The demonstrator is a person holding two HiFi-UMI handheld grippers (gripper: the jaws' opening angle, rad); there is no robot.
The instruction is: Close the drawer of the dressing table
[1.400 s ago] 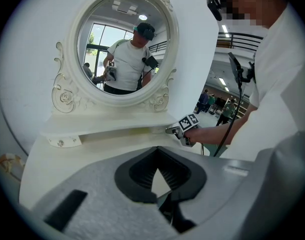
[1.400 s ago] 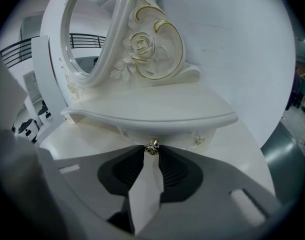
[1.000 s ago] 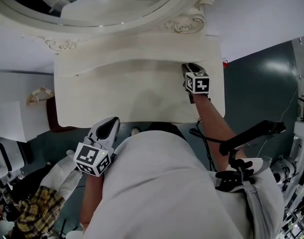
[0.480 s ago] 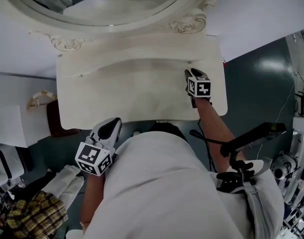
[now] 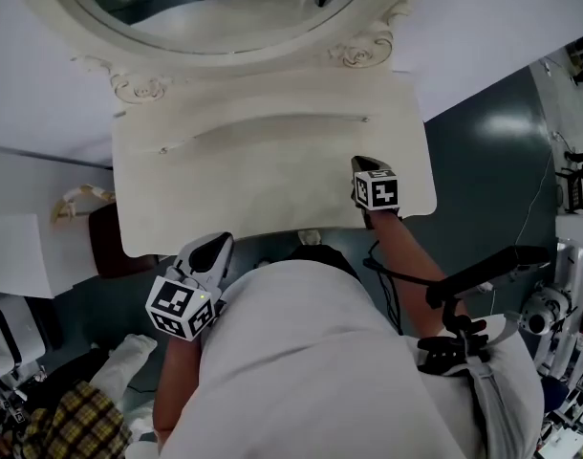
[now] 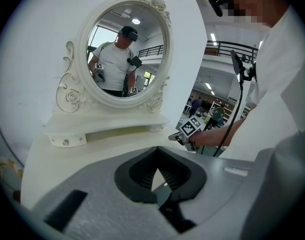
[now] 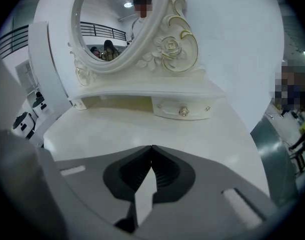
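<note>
right claw (image 7: 151,149), left claw (image 6: 157,149) both pinched together, empty. drawer (image 7: 182,109) at 1 o'clock looks flush; risk: slightly proud if unchecked, tips scraping counter (image 7: 117,134).

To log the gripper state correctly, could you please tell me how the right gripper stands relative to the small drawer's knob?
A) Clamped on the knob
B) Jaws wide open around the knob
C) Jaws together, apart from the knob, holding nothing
C: in its own view the right gripper has its jaws together with nothing between them, above the tabletop, and the drawer knob sits well beyond the tips.
</note>
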